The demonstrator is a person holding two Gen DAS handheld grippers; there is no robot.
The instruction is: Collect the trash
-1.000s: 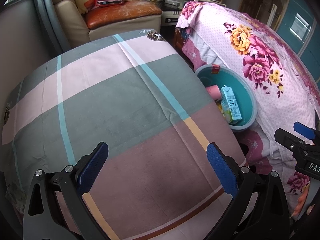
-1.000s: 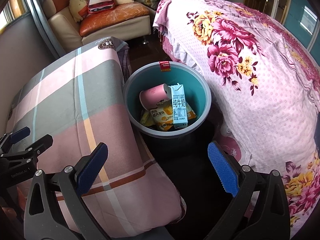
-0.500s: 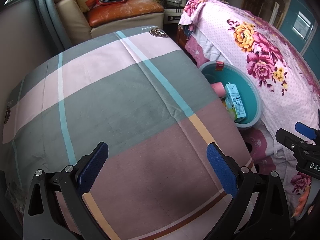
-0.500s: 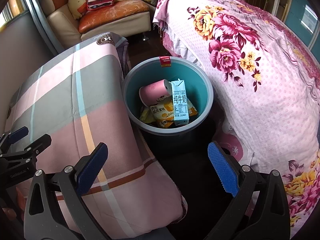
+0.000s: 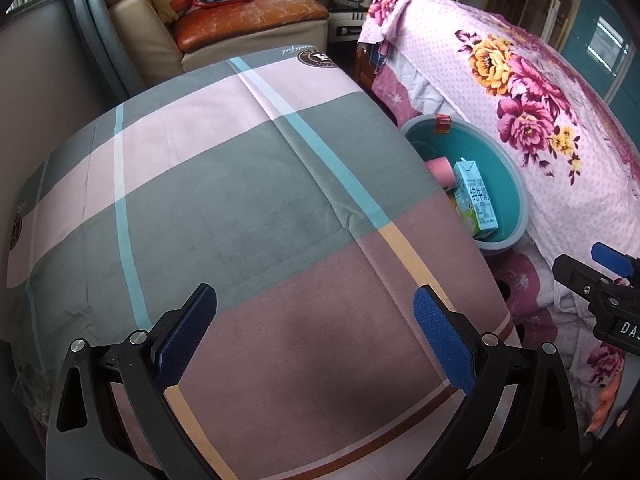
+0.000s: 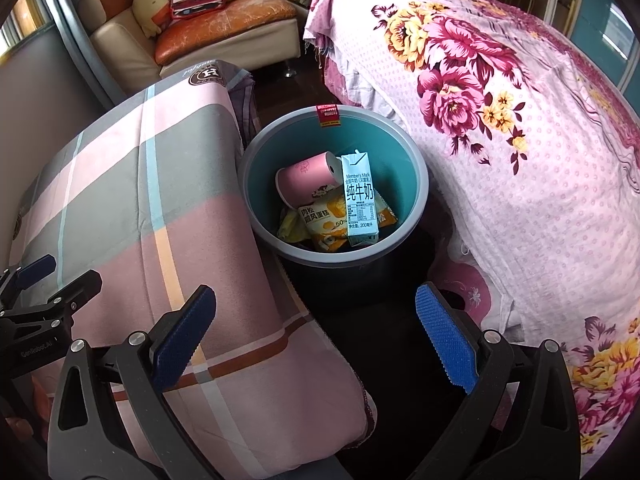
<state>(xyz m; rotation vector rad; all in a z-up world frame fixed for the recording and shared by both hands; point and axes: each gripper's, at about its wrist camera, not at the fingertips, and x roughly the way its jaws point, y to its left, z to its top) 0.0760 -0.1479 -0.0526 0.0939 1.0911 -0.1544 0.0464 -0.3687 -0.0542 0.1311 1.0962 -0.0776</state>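
A teal bin (image 6: 404,148) with a grey rim stands on the dark floor between two beds. Inside lie a pink roll (image 6: 306,178), a pale blue milk carton (image 6: 360,200) and yellow snack wrappers (image 6: 326,224). My right gripper (image 6: 316,328) hovers open and empty just in front of the bin. My left gripper (image 5: 316,328) is open and empty above the plaid bedspread (image 5: 240,200); the bin (image 5: 508,184) and the carton (image 5: 476,200) show to its right. The bedspread's edge hides the left part of the bin there.
A floral pink bedspread (image 6: 520,140) covers the bed on the right. The plaid bed (image 6: 140,200) lies on the left. A beige and orange sofa (image 6: 224,28) with cushions stands at the back. The other gripper (image 6: 40,304) shows at the left edge.
Both views have shifted slightly forward and the bin looks a little nearer. Both grippers stay open with nothing in them.
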